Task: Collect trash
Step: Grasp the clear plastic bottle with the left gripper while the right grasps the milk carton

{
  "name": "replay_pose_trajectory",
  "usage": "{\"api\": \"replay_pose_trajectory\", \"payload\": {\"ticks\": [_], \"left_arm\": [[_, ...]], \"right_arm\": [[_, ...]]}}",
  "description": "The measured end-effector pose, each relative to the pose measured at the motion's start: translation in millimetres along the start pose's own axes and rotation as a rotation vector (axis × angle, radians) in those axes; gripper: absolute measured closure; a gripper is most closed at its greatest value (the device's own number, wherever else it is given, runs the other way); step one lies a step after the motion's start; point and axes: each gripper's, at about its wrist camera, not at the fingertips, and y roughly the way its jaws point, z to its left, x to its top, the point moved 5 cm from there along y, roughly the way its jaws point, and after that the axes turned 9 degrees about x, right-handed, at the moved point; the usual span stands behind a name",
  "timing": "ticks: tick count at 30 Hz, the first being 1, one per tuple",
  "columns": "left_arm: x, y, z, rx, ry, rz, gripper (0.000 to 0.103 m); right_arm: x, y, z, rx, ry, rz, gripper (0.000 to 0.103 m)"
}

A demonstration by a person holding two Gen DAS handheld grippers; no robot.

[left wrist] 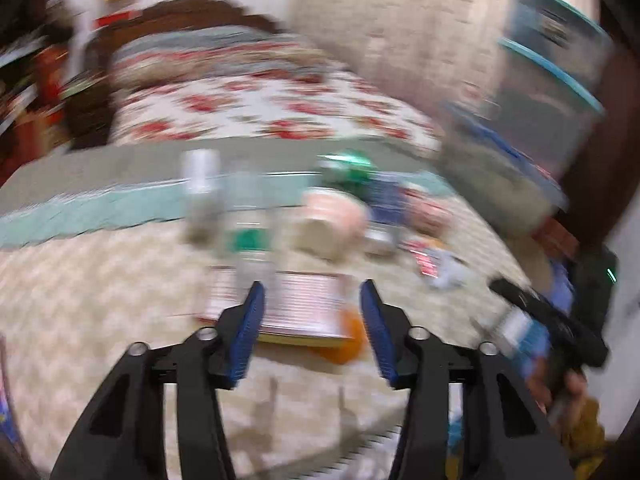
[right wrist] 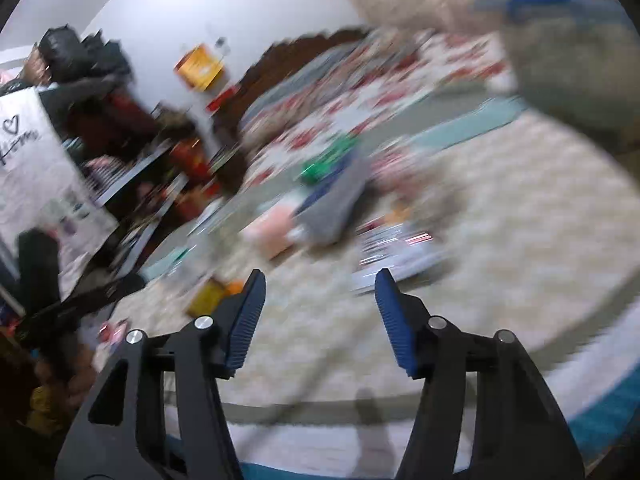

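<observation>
- Covering the foreground in both wrist views is a cream, textured bedspread (left wrist: 100, 300) with a pale teal band; beyond it lie a white quilt with red flowers (left wrist: 256, 108) and a dark wooden headboard (left wrist: 192, 12).
- Both pictures are heavily motion-blurred, so small details cannot be read.
- Trash lies in a loose cluster in the middle of the bedspread: a clear plastic bottle with a green label (left wrist: 250, 236), a second pale bottle (left wrist: 202, 196) just beside it, a pink cup (left wrist: 332, 220), and a crumpled red-and-white wrapper (left wrist: 430, 264).
- The green-label bottle seems to stand upright, long axis vertical; the pink cup lies on its side, open mouth towards the camera.
- A flat striped book or packet (left wrist: 296, 312) lies in front of the bottles, with something orange (left wrist: 348, 344) at its near corner.
- The left gripper (left wrist: 312, 308) hangs above the book, jaws partly apart, nothing between them.
- The right gripper (right wrist: 320, 296) is likewise partly apart and empty, over bare bedspread.
- Cluttered shelves (right wrist: 132, 168) stand beside the bed in the right wrist view.
</observation>
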Motion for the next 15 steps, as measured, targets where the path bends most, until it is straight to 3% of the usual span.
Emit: {"api": "replay_pose_trajectory", "payload": {"ticks": [4,6,7,8,9,10,15], "left_arm": [[15.2,22.1,17.4,0.039,-0.058,0.025,0.033],[18.8,43.5,14.2,0.064,-0.039,0.058,0.033],[16.2,51.4,12.7,0.075,-0.032,0.073,0.034],[14.7,61.8,11.8,0.078,-0.032,0.098,0.043],[13.7,71.4,11.1,0.064,-0.037,0.121,0.057],[10.9,79.6,12.7,0.052,-0.050,0.146,0.063],[2.7,55.6,13.3,-0.007,-0.045,0.082,0.064]], "right_arm": [[-11.8,38.2,32.0,0.041,-0.014,0.077,0.045],[-16.4,46.6,39.4,0.034,-0.021,0.096,0.045],[-18.1,49.0,42.3,0.027,-0.027,0.103,0.044],[-19.7,50.4,44.3,0.017,-0.032,0.108,0.044],[-18.3,49.1,43.4,0.011,-0.034,0.111,0.044],[-18.1,48.9,43.8,0.005,-0.036,0.113,0.044],[1.9,40.1,31.2,-0.052,-0.027,0.076,0.043]]}}
